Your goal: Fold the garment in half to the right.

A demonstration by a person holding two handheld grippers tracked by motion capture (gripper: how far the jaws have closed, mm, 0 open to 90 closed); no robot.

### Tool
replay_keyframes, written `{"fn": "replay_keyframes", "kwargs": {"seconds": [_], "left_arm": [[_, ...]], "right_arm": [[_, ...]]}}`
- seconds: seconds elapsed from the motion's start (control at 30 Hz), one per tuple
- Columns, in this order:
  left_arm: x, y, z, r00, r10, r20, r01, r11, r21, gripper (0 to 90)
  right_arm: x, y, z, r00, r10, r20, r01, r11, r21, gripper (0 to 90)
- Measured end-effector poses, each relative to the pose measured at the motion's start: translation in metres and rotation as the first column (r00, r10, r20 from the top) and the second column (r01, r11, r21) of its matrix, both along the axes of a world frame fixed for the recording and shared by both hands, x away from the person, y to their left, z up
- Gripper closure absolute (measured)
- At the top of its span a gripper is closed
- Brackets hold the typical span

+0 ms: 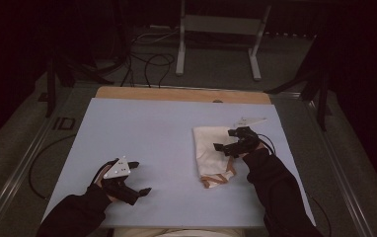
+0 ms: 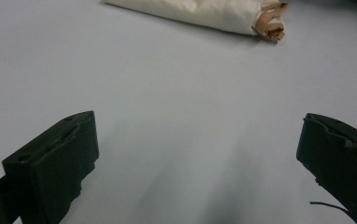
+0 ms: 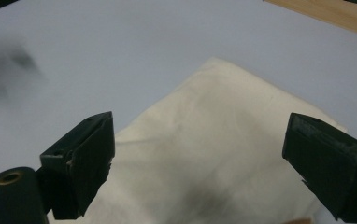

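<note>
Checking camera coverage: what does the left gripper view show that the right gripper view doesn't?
Left gripper view alone: the tan strap ends at one end of the folded cream cloth bag, lying far beyond the open left gripper, whose jaws frame bare mat.

Right gripper view alone: the light wooden table edge, and the bag's broad face close under the open right gripper.

Both: the cream bag, the pale blue-grey mat, and two black jaws spread wide, holding nothing.

Dim room around me, my table (image 1: 142,128) under a pale blue sheet, wooden edge (image 1: 176,94) at the far side, grey floor (image 1: 211,69), black cables (image 1: 149,61), grey metal stand (image 1: 216,29) beyond
</note>
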State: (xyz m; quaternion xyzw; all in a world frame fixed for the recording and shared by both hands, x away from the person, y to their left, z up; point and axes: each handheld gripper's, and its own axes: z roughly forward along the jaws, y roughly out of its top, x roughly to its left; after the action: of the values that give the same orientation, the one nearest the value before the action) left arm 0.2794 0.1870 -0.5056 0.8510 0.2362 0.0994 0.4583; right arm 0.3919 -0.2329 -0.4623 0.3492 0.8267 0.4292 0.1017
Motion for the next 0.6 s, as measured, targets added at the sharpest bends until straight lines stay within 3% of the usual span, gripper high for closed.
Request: {"fn": "replay_keyframes", "kwargs": {"seconds": [0.27, 0.43, 0.6], "left_arm": [[-0.001, 0.003, 0.000, 0.9999, 0.009, 0.003, -0.009, 1.0000, 0.000, 0.0], [0.000, 0.005, 0.000, 0.9999, 0.013, 0.005, -0.013, 0.9999, 0.002, 0.0], [0.000, 0.006, 0.000, 0.9998, 0.019, 0.005, -0.019, 0.9998, 0.000, 0.0]], "right_arm": [[-0.023, -0.012, -0.006, 0.9994, 0.012, 0.031, -0.013, 0.998, 0.058, 9.4], [-0.038, -0.019, -0.010, 0.9980, 0.041, 0.048, -0.042, 0.999, 0.031, 9.3], [-0.052, -0.026, -0.014, 0.9983, 0.026, 0.052, -0.028, 0.999, 0.031, 9.3]]}}
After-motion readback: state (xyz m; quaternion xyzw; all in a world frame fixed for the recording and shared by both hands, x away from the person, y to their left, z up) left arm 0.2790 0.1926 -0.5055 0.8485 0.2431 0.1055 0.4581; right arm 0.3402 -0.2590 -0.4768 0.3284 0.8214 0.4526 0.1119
